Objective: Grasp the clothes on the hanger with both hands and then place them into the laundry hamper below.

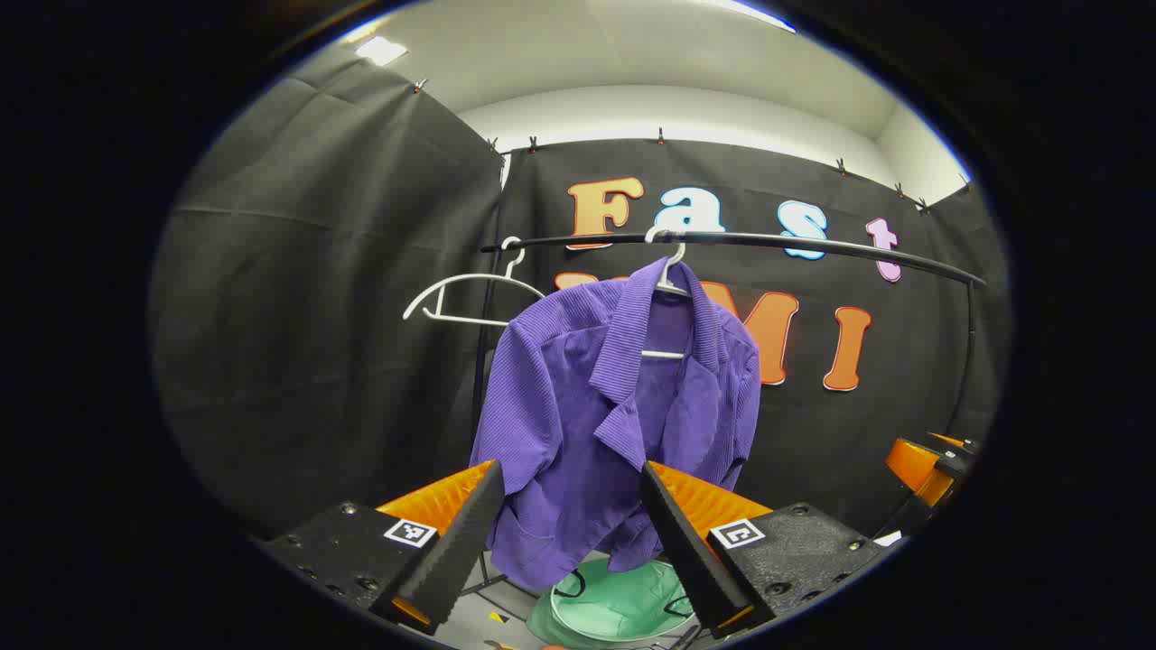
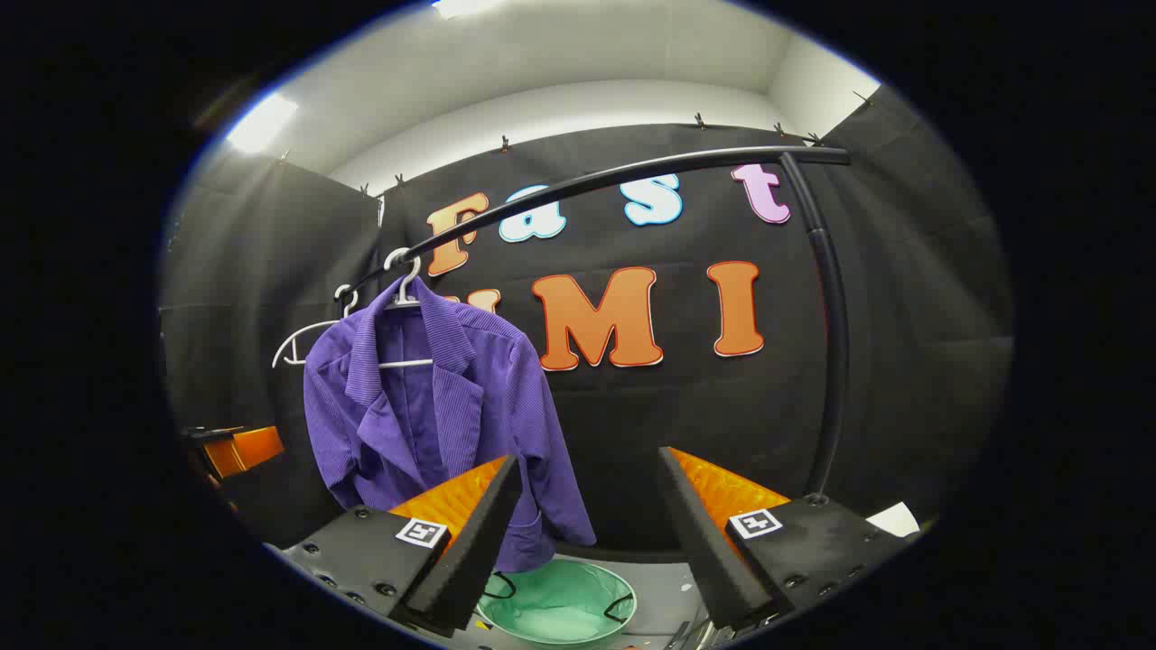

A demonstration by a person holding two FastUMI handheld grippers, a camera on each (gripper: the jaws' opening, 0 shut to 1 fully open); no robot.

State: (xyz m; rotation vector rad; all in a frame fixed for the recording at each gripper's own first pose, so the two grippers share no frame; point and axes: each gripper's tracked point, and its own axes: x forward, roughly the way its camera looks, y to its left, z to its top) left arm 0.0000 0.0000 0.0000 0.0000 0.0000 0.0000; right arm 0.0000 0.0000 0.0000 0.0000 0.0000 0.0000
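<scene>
Purple jacket (image 1: 614, 424), ribbed fabric with a notched collar, hangs open-fronted on a white hanger (image 1: 668, 280) hooked over the black rail (image 1: 813, 244) of a garment rack. Its hem hangs free, directly above a pale green laundry hamper (image 1: 623, 605) standing on the grey floor (image 1: 492, 609); the hamper carries two dark loop handles at its rim. In the right gripper view the jacket (image 2: 424, 424) hangs at the left end of the rail (image 2: 632, 181), and the hamper (image 2: 555, 600) lies below and slightly to the right of its hem.

A second white hanger (image 1: 465, 293), bare, hangs on the rail to the left of the jacket, apart from it.

Left gripper (image 1: 571, 542): jaws spread wide, holding nothing. Its two fingers frame the lower part of the jacket; contact with the fabric cannot be confirmed from this angle.

Right gripper (image 2: 587, 533): jaws spread wide, holding nothing. It sits clear of the jacket, which lies off to its left, and faces the black cloth wall (image 2: 903, 316) and the rack's upright post (image 2: 835, 361).

The right gripper's body also shows at the right edge of the left gripper view, and the left gripper's body at the left edge of the right gripper view.

White ceiling (image 1: 632, 45) with lit panels spans the top of the booth.
</scene>
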